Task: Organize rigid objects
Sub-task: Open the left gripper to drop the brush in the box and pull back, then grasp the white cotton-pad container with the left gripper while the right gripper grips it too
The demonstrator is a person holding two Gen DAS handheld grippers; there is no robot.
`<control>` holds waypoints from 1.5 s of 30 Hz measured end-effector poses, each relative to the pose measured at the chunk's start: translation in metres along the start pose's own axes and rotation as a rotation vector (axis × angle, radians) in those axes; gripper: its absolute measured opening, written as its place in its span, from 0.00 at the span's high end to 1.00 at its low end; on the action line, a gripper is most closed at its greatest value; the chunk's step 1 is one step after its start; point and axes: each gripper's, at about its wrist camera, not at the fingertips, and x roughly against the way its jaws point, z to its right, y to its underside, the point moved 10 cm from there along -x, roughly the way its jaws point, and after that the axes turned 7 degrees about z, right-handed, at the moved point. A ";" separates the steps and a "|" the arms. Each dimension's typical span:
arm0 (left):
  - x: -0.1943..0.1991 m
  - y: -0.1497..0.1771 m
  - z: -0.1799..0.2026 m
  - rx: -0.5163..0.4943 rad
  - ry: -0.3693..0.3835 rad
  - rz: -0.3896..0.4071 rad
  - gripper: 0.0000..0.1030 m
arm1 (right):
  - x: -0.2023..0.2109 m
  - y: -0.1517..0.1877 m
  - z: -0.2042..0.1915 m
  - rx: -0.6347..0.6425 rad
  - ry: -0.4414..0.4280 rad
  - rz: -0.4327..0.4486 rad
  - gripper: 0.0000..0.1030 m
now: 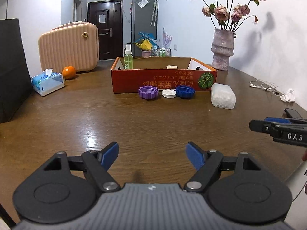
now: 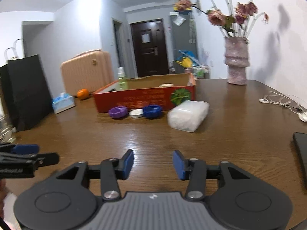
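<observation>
Wooden table [image 1: 134, 118], glossy grain, carries everything. Red cardboard box [image 1: 165, 80] sits dead ahead of both claws, well apart from them, open top, long axis running left-right across the view; green spray bottle [image 1: 128, 58] upright at its left rear corner, pale small block [image 1: 171, 67] inside near the back wall. Likely the drop target.

Translucent plastic tub [image 1: 223, 95], rounded rectangular, white pellets inside, lying on its side just beside the box's right front corner, long axis pointing roughly toward the right side. Nearer to right gripper [image 2: 153, 164] than left, so probably its pick.

Three round caps in a row touching or nearly touching the box's front wall: purple cap [image 1: 148, 92] ribbed, white cap [image 1: 169, 93] smooth and flat, blue cap [image 1: 185, 91] ribbed. Roughly straight ahead of left gripper [image 1: 151, 153].

Both claws spread wide, holding nothing, hovering low over bare table. Hard plastic throughout; low caps need a near-table pinch.
</observation>
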 end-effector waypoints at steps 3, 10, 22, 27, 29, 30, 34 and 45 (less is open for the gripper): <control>-0.013 -0.006 -0.002 -0.004 -0.006 -0.006 0.22 | -0.014 -0.004 0.016 -0.029 0.052 -0.015 0.31; -0.068 -0.029 -0.008 -0.029 -0.002 -0.006 0.20 | -0.070 -0.020 0.040 -0.043 0.126 -0.033 0.22; -0.118 -0.029 -0.025 -0.042 0.006 -0.026 0.15 | -0.178 -0.047 0.056 -0.041 0.264 -0.077 0.17; -0.115 -0.025 -0.027 -0.030 0.020 -0.027 0.15 | -0.176 -0.046 0.057 -0.074 0.217 -0.096 0.32; -0.110 -0.026 -0.024 -0.033 0.040 -0.015 0.12 | -0.162 -0.042 0.045 -0.066 0.137 -0.100 0.32; -0.108 -0.026 -0.022 -0.030 0.056 -0.009 0.12 | -0.153 -0.037 0.032 -0.037 0.076 -0.107 0.32; -0.101 -0.028 -0.014 0.006 0.111 -0.003 0.11 | -0.111 -0.007 -0.036 0.144 -0.231 -0.145 0.33; -0.103 -0.029 0.031 0.117 0.303 -0.069 0.16 | -0.077 -0.025 0.034 -0.072 -0.067 -0.074 0.36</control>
